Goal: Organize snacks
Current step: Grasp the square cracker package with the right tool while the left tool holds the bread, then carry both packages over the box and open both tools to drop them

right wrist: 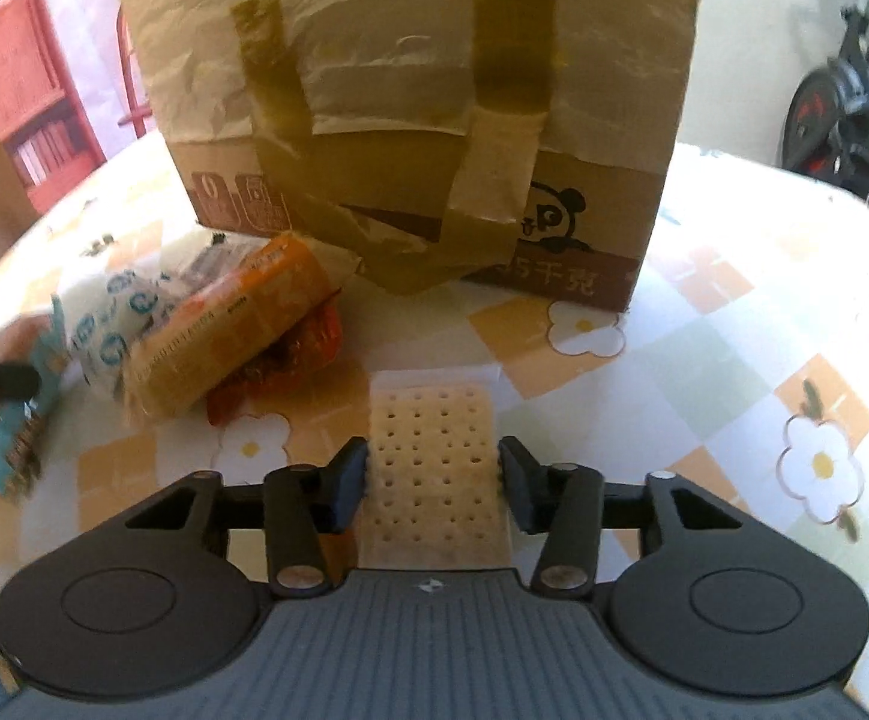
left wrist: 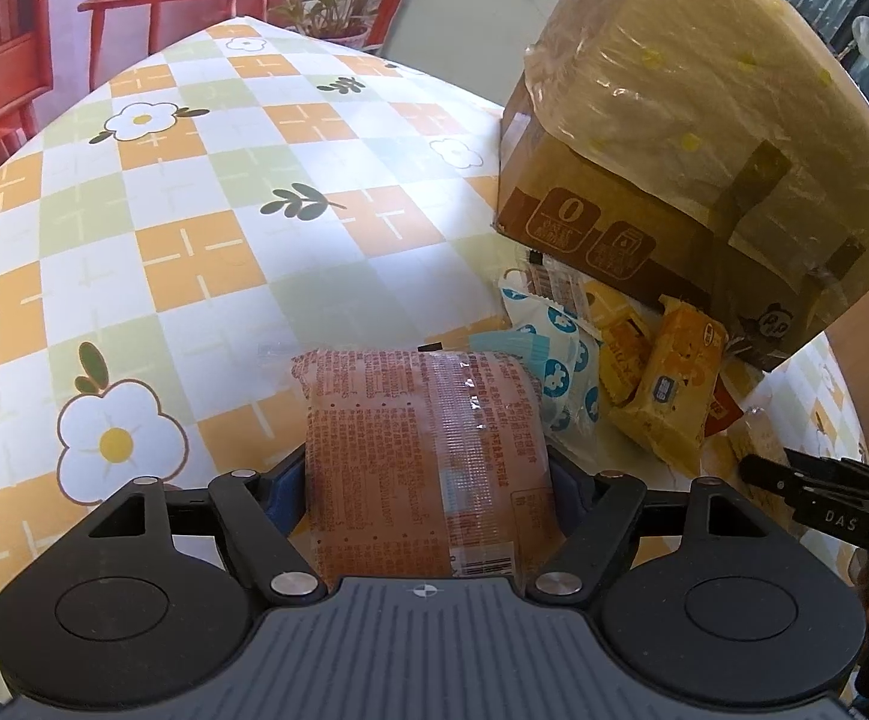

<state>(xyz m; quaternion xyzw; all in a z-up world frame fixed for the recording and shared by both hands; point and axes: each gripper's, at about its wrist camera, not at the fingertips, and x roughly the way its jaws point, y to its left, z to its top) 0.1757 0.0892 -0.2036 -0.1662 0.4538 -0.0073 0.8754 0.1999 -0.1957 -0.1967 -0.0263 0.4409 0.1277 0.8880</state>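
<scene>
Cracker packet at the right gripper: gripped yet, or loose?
Cannot tell for sure: the cracker packet lies flat on the tablecloth between the right gripper fingers, which sit at its edges.

This looks like a room in a home, likely a dining or living area. A table wears a vinyl tablecloth checked in orange, green and white with printed daisies, and behind it hangs a wall backdrop picturing red chairs, bookshelves and potted plants. An exercise bike stands off to one side, and a taped cardboard box sits on the table.
</scene>
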